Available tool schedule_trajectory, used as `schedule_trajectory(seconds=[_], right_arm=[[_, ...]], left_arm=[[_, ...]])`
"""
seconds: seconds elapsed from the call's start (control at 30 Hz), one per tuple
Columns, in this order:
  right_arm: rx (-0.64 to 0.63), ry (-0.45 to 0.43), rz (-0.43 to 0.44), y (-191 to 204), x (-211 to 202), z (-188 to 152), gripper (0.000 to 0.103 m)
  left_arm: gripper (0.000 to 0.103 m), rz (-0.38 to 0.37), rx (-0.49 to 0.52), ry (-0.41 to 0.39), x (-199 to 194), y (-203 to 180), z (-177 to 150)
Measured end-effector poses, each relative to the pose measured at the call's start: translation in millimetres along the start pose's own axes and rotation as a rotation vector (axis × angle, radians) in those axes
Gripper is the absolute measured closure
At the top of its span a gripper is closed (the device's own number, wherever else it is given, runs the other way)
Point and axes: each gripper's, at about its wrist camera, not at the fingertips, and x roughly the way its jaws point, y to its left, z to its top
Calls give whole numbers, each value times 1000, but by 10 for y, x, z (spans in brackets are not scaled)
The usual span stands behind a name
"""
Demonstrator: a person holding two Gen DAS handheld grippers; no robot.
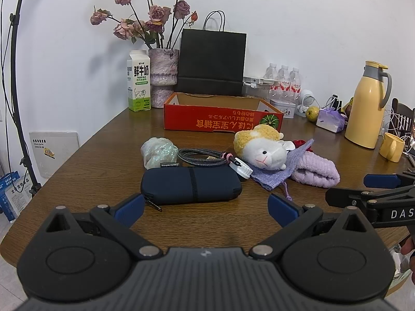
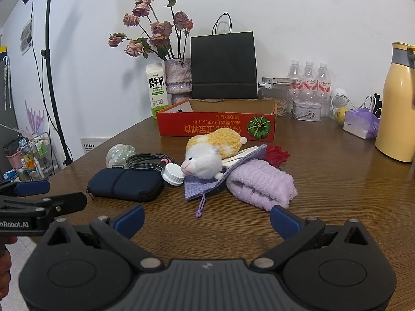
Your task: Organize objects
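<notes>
A cluster of loose things lies on the brown table point(image 1: 85, 171): a navy zip pouch point(image 1: 190, 185), a coiled black cable point(image 1: 202, 156), a crumpled plastic bag point(image 1: 158, 153), a white cap point(image 1: 241, 169), a white and yellow plush animal point(image 1: 262, 147) on a lilac drawstring bag point(image 1: 269, 176), a rolled lilac towel point(image 1: 315, 171) and a red fabric rose point(image 2: 276, 155). Behind them stands an open red cardboard box point(image 1: 220, 121). My left gripper point(image 1: 206, 208) is open just in front of the pouch, touching nothing. My right gripper point(image 2: 207, 219) is open before the towel point(image 2: 262, 184), also holding nothing.
Along the wall stand a milk carton point(image 1: 138, 85), a vase of dried roses point(image 1: 162, 77), a black paper bag point(image 1: 211, 63), water bottles point(image 1: 284, 79), a tin point(image 1: 284, 107), an apple point(image 1: 312, 113), a yellow thermos point(image 1: 368, 106) and a yellow mug point(image 1: 391, 146). A lamp stand point(image 2: 53, 77) rises left.
</notes>
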Motion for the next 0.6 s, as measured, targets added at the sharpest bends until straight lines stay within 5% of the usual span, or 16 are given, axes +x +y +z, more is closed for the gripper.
schedule_trajectory(seconds=[0.6], right_arm=[[0, 0, 0, 0, 1, 5, 0]], left_arm=[[0, 5, -1, -1, -2, -13, 1]])
